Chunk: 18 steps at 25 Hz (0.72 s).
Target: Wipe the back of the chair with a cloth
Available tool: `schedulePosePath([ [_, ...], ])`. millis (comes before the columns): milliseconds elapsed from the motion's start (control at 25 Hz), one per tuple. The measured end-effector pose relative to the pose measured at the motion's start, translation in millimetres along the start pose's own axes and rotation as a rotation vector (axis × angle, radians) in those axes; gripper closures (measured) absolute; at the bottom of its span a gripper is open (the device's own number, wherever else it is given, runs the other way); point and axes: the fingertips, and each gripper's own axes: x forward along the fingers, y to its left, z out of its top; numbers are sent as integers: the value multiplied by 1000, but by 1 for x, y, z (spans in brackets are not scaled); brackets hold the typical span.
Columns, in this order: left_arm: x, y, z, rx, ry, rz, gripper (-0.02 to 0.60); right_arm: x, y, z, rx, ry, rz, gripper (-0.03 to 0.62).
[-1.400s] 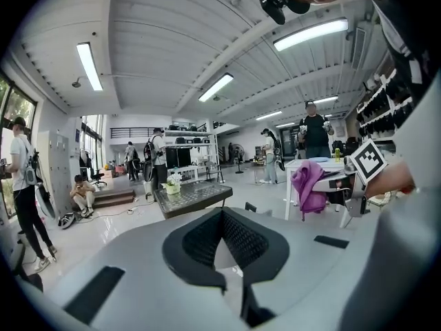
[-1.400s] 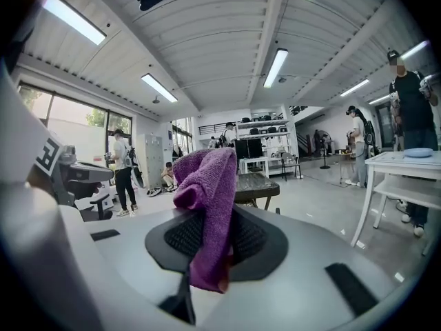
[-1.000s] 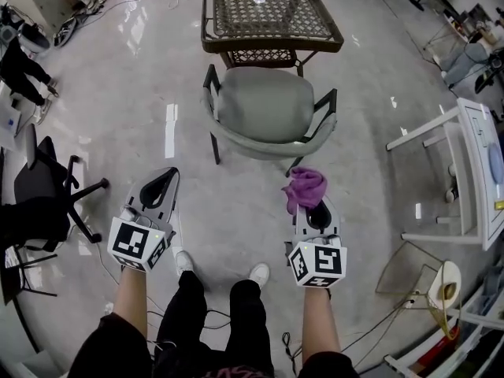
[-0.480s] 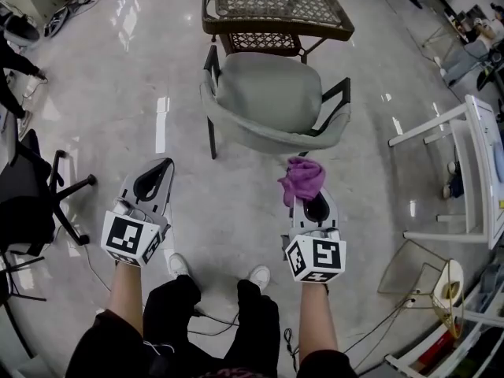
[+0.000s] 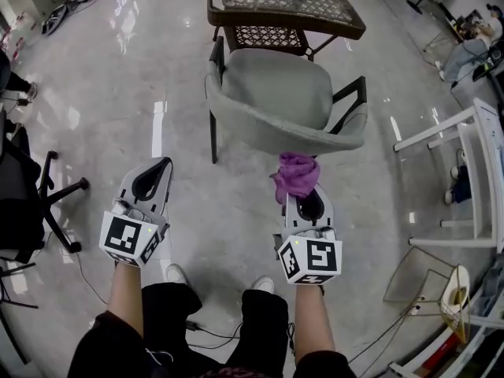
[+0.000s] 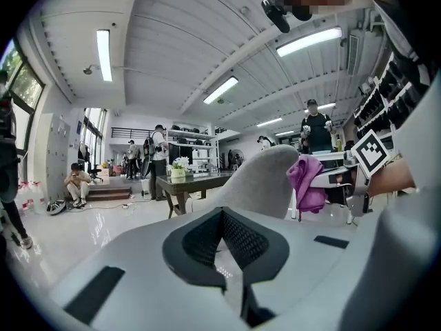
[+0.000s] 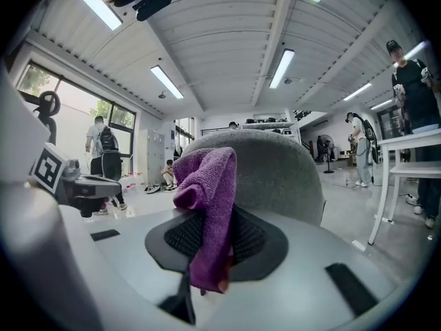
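- A purple cloth (image 5: 296,176) is clamped in the right gripper (image 5: 303,198), just beside the grey chair back (image 5: 287,138).
- The left gripper (image 5: 156,169) is held closed and empty at the near left.

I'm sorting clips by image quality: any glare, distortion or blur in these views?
Head view: glossy pale floor carries bright light streaks; straight lines bow near the edges. Left gripper view: heavy fisheye, dark corners, ceiling strip light blown out. Right gripper view: same fisheye; purple microfibre cloth and grey chair back look sharp.
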Motion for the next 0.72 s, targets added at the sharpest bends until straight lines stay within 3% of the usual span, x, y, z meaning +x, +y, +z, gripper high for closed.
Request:
schedulePosePath([
  [200, 14, 5, -21, 3, 5, -4, 572, 19, 27, 0, 2, -20, 41, 499],
  [480, 22, 8, -35, -3, 6, -19, 572, 54, 89, 28, -64, -76, 173, 499],
  [720, 25, 7, -47, 14, 4, -13, 572, 64, 77, 42, -36, -111, 132, 499],
])
